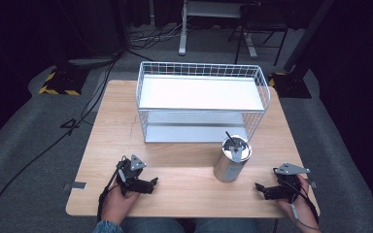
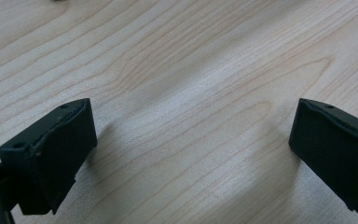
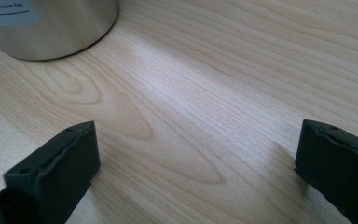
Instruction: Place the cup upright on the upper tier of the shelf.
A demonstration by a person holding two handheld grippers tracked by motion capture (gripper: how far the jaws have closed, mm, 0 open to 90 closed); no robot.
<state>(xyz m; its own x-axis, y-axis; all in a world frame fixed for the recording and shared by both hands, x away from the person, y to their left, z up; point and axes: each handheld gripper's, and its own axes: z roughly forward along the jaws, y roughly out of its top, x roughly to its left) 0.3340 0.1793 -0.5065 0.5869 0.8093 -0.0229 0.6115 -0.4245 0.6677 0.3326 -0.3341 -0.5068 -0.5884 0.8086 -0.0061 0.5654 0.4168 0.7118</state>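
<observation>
Brushed steel marks the thing to be handled: a stainless tumbler (image 1: pixel 232 161) with a lid and a dark straw stands upright on the wooden table (image 1: pixel 184 189), just in front of the white wire shelf rack (image 1: pixel 201 99) and nearer the person's right side. The right gripper (image 1: pixel 264 188) rests low on the table, near the tumbler but apart from it, jaws spread wide with nothing between them; in the right gripper view the tumbler's base (image 3: pixel 51 28) sits ahead and off to one side. The left gripper (image 1: pixel 148 184) lies farther away, also wide open and empty over bare wood. The step in hand looks like the approach. To do it well, I would swing the right gripper so the cylinder sits centred between the jaws, come in level at mid-height, below the lid, and close evenly, since smooth metal can slip and a high grip may tip it.
</observation>
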